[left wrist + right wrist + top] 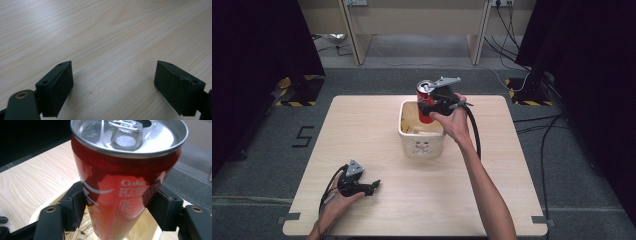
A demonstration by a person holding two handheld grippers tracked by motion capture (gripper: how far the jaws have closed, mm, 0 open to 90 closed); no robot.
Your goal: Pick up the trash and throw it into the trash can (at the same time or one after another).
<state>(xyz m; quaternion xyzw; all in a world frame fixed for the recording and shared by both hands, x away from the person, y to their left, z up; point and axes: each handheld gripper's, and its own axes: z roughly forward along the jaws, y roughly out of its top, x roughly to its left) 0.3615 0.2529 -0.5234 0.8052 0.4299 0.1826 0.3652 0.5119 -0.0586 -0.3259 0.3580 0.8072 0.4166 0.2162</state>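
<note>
A pale wooden table (377, 135) with fine grain sits in the middle of the high view. Just above the frame's centre stands a cream plastic tub (422, 140), roughly square with rounded corners and a small printed design on its near wall. Inside it I can see pale yellowish contents, perhaps papers or wrappers; I cannot tell exactly what.

My right tongs (432, 106) pinch a red cola can (426, 100), holding it upright above the tub's far right part, its base at or just below the rim. In the right gripper view the can (125, 185) is close: glossy red metal with white lettering, a silver lid, and an opened pull tab. The two black jaws press against its sides low on the body, with the tub (45, 212) below.

My left tongs (362, 186) are at the lower left of the high view, low over the bare table. In the left gripper view their blocky matte black jaws are spread wide over the wood (107, 37), gripping nothing.
</note>
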